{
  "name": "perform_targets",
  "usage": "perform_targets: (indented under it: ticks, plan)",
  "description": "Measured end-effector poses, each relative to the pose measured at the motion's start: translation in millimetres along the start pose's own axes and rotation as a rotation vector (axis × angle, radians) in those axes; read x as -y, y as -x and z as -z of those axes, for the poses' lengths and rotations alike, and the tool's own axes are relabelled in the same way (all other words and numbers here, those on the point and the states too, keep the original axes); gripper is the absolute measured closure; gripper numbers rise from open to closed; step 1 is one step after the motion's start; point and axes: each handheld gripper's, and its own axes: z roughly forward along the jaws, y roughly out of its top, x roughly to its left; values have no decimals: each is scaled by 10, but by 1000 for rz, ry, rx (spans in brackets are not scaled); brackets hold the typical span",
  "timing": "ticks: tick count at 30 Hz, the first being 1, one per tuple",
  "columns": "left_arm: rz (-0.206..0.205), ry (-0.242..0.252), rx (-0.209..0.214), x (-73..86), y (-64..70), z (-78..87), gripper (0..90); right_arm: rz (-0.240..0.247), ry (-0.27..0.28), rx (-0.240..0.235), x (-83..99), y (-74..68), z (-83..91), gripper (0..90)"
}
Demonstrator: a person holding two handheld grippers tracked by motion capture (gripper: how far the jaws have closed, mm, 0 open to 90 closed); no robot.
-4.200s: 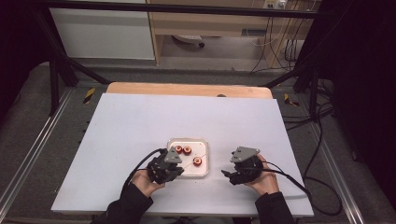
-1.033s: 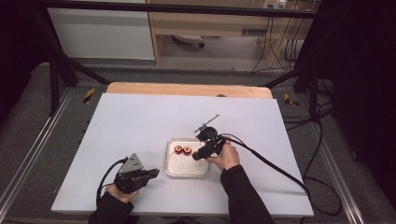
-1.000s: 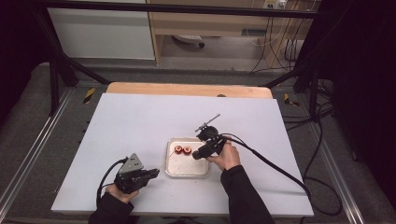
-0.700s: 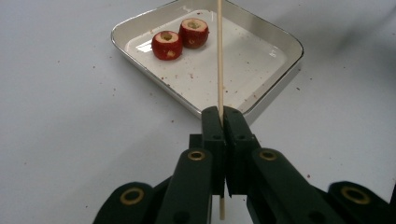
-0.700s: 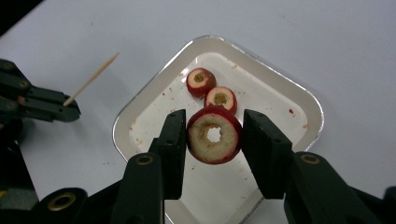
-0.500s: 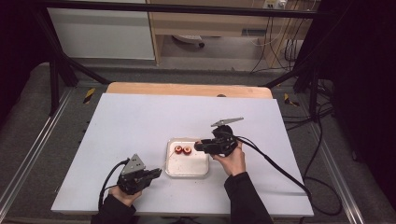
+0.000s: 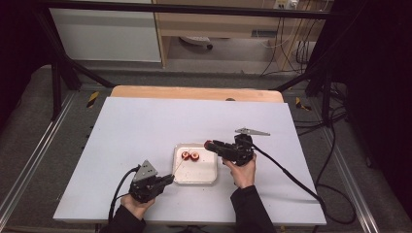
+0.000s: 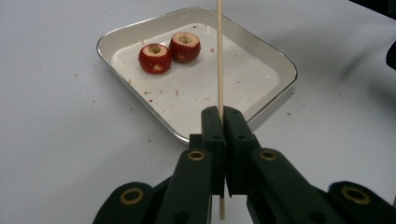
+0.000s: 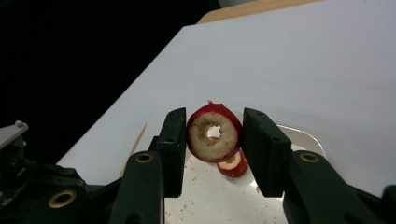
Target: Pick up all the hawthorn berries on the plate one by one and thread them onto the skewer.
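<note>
- The right gripper point(image 9: 214, 140) has its jaws clamped on a cored red fruit piece point(image 9: 213, 133), lifted over the right edge of the white tray point(image 7: 206, 174).
- The left gripper point(image 8: 223, 116) pinches a thin wooden skewer point(image 8: 219, 56) between closed jaws, just left of the tray on the counter point(image 7: 145, 121).
- Two more cored fruit pieces point(image 8: 169, 50) sit touching in the tray's far corner.

Cored red fruit piece and thin wooden skewer, each held in a gripper.

The red fruit ring point(image 9: 214, 133), pale-fleshed with a hole through its centre, is pinched between the right gripper point(image 9: 214, 140) jaws above the tray. The skewer point(image 8: 219, 56) stands clamped in the left gripper point(image 8: 223, 135), just beside the tray's near edge.
</note>
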Motion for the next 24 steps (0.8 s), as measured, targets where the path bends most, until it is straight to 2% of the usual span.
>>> perform_targets:
  ticks: [3, 7, 9, 17, 24]
  plan:
    - [5, 11, -5, -32, 16, -18, 884, -39, 58, -15, 22, 13, -4, 615]
    - [19, 33, -2, -78, 35, -29, 884, -52, 96, -26, 16, 11, 6, 615]
    - [23, 39, -3, -99, 51, -48, 884, -62, 136, -37, 5, 1, 12, 616]
    - [44, 58, -2, -172, 100, -139, 884, -89, 202, -36, 1, -17, 5, 616]
    - [47, 64, 2, -205, 146, -212, 884, -125, 255, -54, -12, -15, -14, 617]
